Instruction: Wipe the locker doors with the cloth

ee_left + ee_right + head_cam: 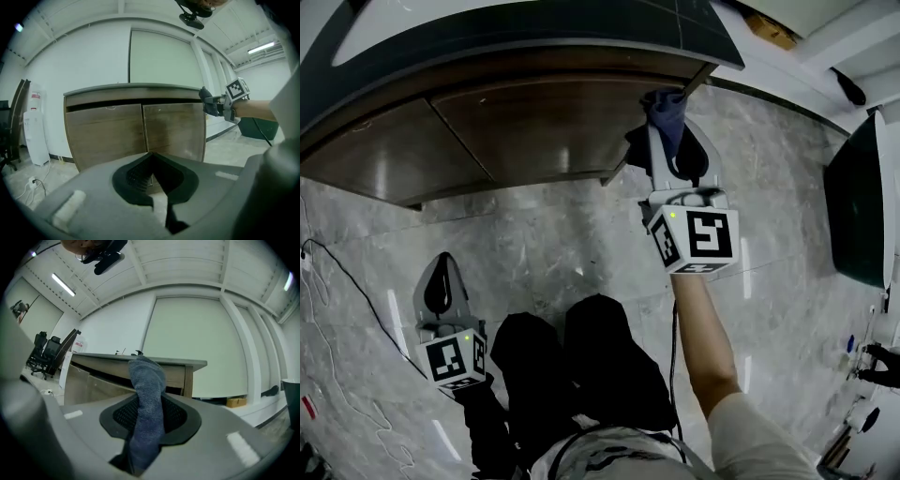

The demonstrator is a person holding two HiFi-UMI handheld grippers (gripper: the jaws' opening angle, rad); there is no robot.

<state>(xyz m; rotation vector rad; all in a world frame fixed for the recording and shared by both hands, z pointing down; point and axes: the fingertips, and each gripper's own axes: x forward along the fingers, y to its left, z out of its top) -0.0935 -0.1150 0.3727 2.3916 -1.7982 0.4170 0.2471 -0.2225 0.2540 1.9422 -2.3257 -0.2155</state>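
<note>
Grey-blue cloth (146,394) pinched between right gripper (672,122) fingers (179,416); left gripper (150,155) fingers (135,177) pressed together.

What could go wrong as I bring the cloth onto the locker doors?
The cloth is pinched as a narrow bunch in the right gripper, so little fabric would meet the locker doors and the hard jaws might scrape the wood. It sits by the locker's right corner, where it could snag. A cable lies on the floor at the left, a possible trip hazard.

The cloth (146,397) was nubby grey-blue terry; the locker doors (140,133) showed dull wood grain; the floor (553,253) was glossy veined stone.
</note>
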